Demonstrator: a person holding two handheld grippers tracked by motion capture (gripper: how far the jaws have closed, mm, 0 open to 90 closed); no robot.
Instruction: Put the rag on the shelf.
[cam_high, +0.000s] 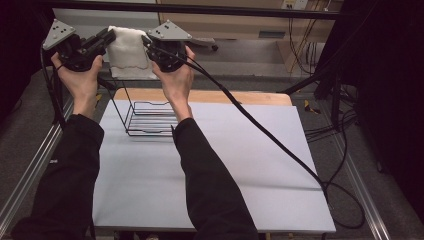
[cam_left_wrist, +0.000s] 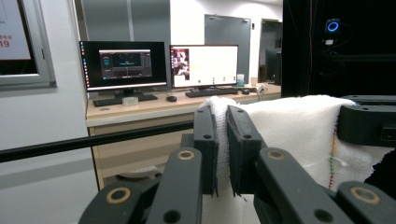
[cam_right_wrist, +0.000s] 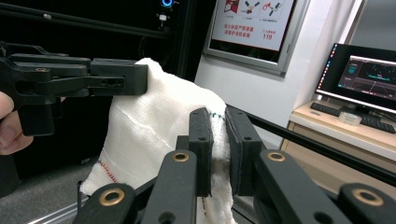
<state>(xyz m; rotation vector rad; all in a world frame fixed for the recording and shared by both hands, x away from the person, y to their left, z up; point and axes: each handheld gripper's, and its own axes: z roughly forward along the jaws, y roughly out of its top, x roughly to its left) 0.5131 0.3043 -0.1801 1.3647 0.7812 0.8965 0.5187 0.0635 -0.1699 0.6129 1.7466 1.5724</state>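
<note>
A white towel (cam_high: 128, 52) hangs in the air above the far left of the table, held between both grippers. My left gripper (cam_high: 110, 36) is shut on the towel's left top corner; in the left gripper view the cloth (cam_left_wrist: 289, 126) is pinched between the black jaws of my left gripper (cam_left_wrist: 223, 122). My right gripper (cam_high: 146, 41) is shut on the right top corner, and the towel (cam_right_wrist: 144, 135) runs from my right gripper (cam_right_wrist: 218, 126) across to the other gripper (cam_right_wrist: 116, 79). A black wire rack (cam_high: 147, 117) stands on the table below the towel.
The grey table top (cam_high: 250, 165) stretches out to the right of the rack. A black cable (cam_high: 260, 127) trails across it from the right gripper. A black frame bar (cam_high: 200, 9) runs along the far side. Desks with monitors (cam_left_wrist: 123, 65) stand behind.
</note>
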